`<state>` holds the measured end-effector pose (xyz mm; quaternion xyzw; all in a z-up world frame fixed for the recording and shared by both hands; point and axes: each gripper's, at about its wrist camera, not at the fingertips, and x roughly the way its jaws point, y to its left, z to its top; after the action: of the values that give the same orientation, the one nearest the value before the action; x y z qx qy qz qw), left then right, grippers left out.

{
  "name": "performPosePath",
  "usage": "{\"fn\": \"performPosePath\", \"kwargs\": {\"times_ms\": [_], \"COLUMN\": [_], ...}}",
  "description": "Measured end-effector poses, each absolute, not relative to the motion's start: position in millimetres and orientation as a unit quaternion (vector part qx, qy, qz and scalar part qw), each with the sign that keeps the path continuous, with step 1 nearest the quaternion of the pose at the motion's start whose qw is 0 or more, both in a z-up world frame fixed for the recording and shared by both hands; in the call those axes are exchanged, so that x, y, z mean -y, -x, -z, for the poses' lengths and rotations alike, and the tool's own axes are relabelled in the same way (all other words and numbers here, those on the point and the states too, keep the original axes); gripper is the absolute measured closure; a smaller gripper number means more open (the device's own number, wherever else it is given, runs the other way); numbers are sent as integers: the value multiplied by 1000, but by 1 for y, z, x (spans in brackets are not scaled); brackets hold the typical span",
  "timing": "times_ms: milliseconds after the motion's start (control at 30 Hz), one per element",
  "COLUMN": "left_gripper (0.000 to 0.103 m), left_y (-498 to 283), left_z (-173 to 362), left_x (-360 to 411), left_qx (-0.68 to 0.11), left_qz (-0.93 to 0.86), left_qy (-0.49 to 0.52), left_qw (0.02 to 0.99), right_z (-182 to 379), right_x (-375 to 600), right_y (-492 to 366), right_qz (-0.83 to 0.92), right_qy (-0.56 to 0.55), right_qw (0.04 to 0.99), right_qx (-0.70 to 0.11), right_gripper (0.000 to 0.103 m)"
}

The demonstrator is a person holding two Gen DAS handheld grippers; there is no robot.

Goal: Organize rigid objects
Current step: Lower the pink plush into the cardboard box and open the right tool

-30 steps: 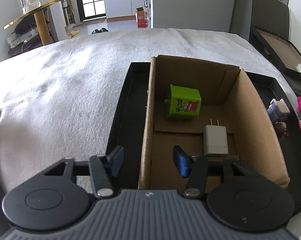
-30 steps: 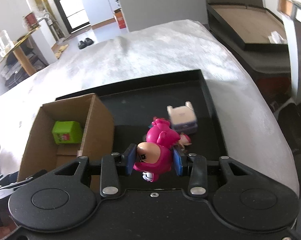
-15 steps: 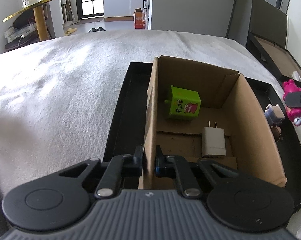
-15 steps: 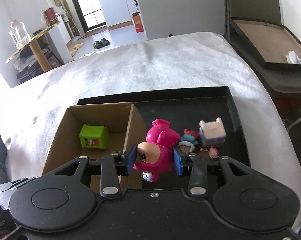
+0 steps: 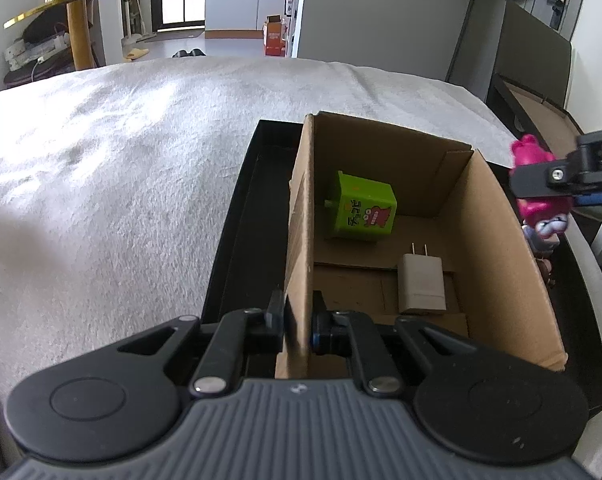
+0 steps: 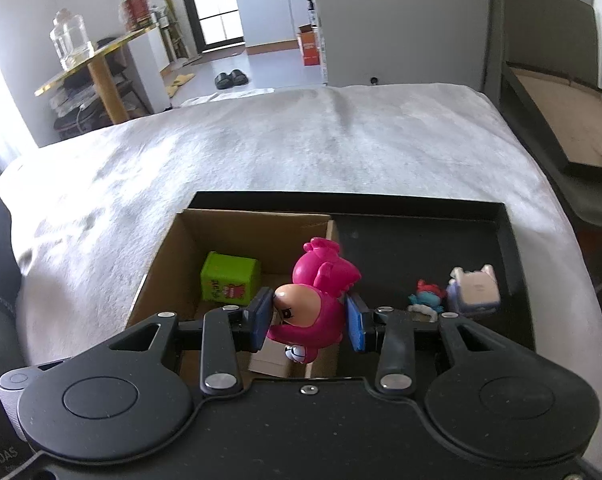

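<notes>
A cardboard box [image 5: 497, 248] stands in a black tray [image 5: 237, 216] on a white cloth. Inside the box lie a green cube toy [image 5: 365, 212] and a white plug charger [image 5: 421, 284]. My left gripper [image 5: 299, 326] is shut on the box's left wall near its front corner. My right gripper [image 6: 309, 318] is shut on a pink toy figure [image 6: 317, 300] and holds it in the air over the box's right wall [image 6: 331, 232]. The pink figure also shows at the right edge of the left wrist view [image 5: 541, 208]. The green cube also shows in the right wrist view [image 6: 229, 284].
On the black tray [image 6: 421, 240], right of the box, sit a small blue-and-red figure [image 6: 427, 298] and a pale lilac block toy [image 6: 475, 290]. A flat dark tray with a brown liner [image 6: 561, 120] lies off the table at the far right.
My left gripper has closed on the box's left wall. My right gripper has carried the pink figure up and left, from over the tray to above the box's right wall.
</notes>
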<state>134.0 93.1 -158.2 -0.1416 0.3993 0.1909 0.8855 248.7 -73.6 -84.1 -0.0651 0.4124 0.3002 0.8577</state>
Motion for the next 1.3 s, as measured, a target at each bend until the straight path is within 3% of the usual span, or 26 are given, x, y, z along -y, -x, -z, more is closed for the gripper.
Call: {"fn": "performPosePath", "kwargs": {"times_ms": [533, 667, 767, 1300], "left_gripper": [91, 90, 90, 85], "left_y": [-134, -134, -134, -133], "left_z": [156, 155, 155, 142], "left_x": [-97, -97, -97, -95], "left_qx": [-400, -400, -401, -404], "left_qz": [-191, -190, -191, -201], "left_qy": [156, 158, 157, 144], "left_qw": [883, 883, 882, 881], "right_z": [104, 107, 107, 97], "right_x": [21, 17, 24, 83], "right_y": [-244, -244, -245, -233], "right_qz": [-337, -323, -323, -330], "right_qy": [174, 203, 187, 104], "right_qw": [838, 846, 847, 844], "right_qx": [-391, -372, -378, -409], "right_gripper": [64, 55, 50, 49]}}
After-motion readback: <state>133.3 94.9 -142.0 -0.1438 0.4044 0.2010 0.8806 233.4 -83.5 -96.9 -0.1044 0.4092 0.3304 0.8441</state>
